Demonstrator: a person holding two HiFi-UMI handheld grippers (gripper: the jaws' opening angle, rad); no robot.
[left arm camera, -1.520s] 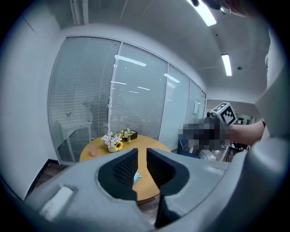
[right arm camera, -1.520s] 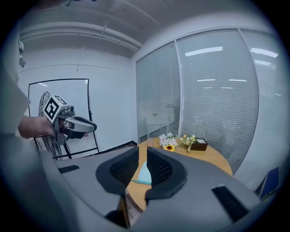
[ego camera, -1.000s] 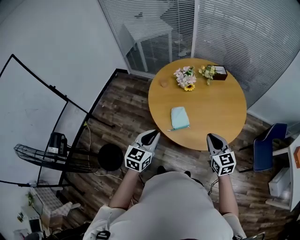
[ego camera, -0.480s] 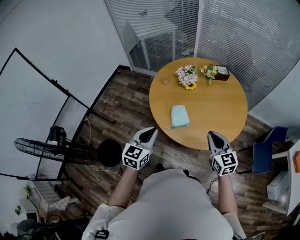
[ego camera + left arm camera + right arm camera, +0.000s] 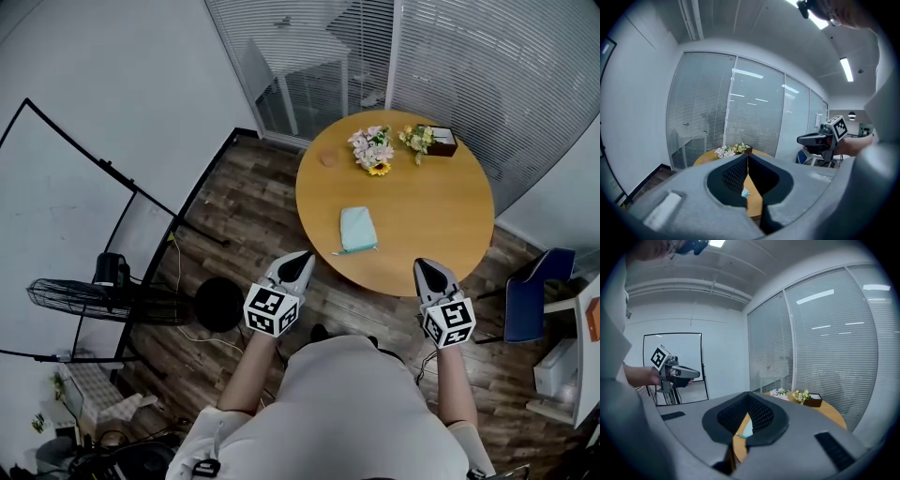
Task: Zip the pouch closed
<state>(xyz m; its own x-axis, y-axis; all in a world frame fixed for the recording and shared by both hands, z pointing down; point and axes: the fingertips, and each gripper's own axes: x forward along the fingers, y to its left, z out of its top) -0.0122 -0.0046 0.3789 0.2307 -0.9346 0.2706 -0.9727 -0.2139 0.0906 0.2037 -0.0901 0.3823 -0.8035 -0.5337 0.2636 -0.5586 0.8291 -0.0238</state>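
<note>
Head view: pale teal pouch flat on the round bench, near the edge closest to the person, with a thin cord or pull trailing off its near-left corner. Left tongs and right tongs in the air short of that edge, well apart from the pouch, one to either side. Zip line too small to read as open or shut. Fits a reach toward an open pouch or a draw-back from a zipped one.

Left gripper view: tips pressed together, nothing between. Sliver of pouch visible low through the gap, right tongs off to the side.

Right gripper view: same again, tips meeting on nothing, pouch edge showing below them.

Should the zip prove open: worth parting both pairs before coming down, pinning the fabric end flat with one, pinching only the pull with the other, and drawing low and straight along the teeth to avoid dragging the light pouch across the smooth wood.
</note>
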